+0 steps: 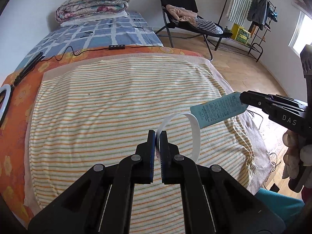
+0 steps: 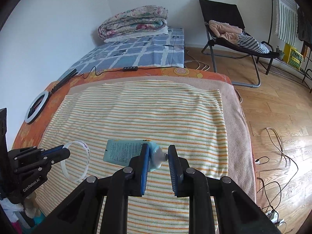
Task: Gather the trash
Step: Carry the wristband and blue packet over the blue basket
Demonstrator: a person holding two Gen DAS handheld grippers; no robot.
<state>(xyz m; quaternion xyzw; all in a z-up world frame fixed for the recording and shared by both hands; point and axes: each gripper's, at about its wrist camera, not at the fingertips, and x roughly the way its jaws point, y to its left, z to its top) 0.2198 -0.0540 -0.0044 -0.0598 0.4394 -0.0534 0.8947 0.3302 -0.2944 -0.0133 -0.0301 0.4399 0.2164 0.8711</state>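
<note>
My left gripper is shut on a curled white plastic strip and holds it above the striped towel on the bed. The strip also shows in the right wrist view, held by the left gripper. My right gripper holds a light-blue squeeze tube by its neck and cap end, with the tube body pointing left. In the left wrist view the right gripper comes in from the right with the tube just beside the strip.
A white ring light and a black cable with remote lie on the orange cover. Folded quilts sit at the bed's far end. A black chair with clothes, a clothes rack and floor cables are to the right.
</note>
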